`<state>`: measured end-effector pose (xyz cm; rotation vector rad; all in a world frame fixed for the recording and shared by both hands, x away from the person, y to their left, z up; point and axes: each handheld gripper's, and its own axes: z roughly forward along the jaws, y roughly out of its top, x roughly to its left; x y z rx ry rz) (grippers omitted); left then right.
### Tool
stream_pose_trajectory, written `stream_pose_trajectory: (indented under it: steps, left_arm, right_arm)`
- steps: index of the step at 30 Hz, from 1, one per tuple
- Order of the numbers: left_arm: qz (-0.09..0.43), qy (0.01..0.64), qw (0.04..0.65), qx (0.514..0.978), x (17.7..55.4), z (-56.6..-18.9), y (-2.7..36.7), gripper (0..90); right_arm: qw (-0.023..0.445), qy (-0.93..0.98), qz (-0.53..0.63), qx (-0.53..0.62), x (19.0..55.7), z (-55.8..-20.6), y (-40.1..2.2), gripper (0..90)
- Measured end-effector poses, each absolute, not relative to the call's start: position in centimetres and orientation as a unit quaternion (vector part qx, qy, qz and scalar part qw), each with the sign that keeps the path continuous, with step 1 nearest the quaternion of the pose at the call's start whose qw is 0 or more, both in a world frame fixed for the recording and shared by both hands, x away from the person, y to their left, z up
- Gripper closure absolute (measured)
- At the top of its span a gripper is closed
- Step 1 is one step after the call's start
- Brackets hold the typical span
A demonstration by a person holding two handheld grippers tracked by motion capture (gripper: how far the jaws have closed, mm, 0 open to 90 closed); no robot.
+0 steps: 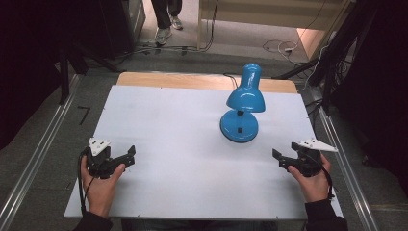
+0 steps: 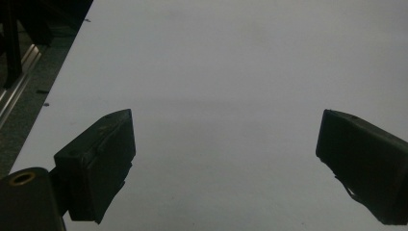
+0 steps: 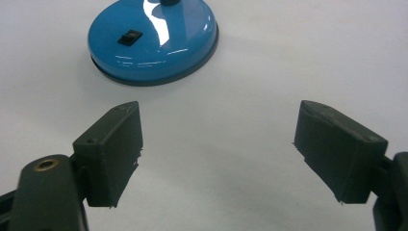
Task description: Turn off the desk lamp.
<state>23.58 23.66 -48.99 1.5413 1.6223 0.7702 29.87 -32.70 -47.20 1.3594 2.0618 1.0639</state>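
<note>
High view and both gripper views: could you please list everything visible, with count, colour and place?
Glossy blue desk lamp: one, blue, right of centre on the board, upright, round base with a small black switch.
White flat board: one, white, covers the table.
Light wooden table edge: one, light brown, behind the board.
Metal rails: two, grey, along both sides.
Person's legs: one pair, dark trousers, on the floor beyond the table.
Left gripper: one, black, near left, open, empty.
Right gripper: one, black, near right, open, empty.
</note>
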Motion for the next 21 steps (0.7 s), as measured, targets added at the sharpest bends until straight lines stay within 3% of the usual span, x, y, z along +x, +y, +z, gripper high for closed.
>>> stream_pose_trajectory:
  steps: [21]
  left_arm:
    - [0.301, 0.635, 0.378, 0.603, 23.5, -49.0, 23.7, 7.1]
  right_arm:
    - [0.236, 0.737, 0.381, 0.505, 28.8, -47.0, -34.5, 16.0]
